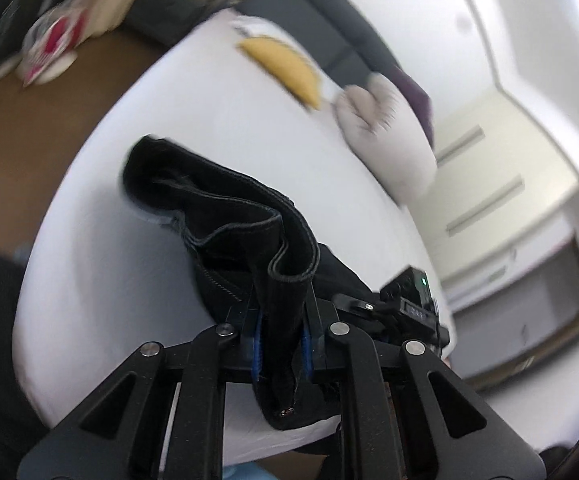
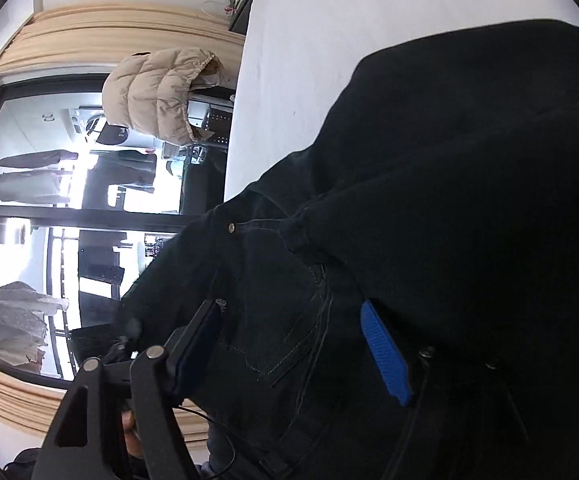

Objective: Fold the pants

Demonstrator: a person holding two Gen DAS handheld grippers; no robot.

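The black pants (image 1: 225, 216) lie bunched on the white bed (image 1: 209, 112). My left gripper (image 1: 283, 300) is shut on a folded, stitched edge of them and holds that edge up off the sheet, with cloth hanging down between the blue pads. In the right wrist view the pants (image 2: 449, 160) fill most of the picture, and a back pocket (image 2: 273, 344) with pale stitching shows. My right gripper (image 2: 289, 320) stands wide open over that pocket, cloth between its jaws; the face of its blue pad (image 2: 385, 352) is bare. Part of the right gripper's body (image 1: 409, 304) shows beside the left one.
A yellow cushion (image 1: 285, 68) and a pale plush toy (image 1: 381, 132) lie at the far end of the bed. Brown floor (image 1: 29, 140) borders the bed on the left. A beige puffer jacket (image 2: 157, 96) hangs by a large glass door (image 2: 49, 200).
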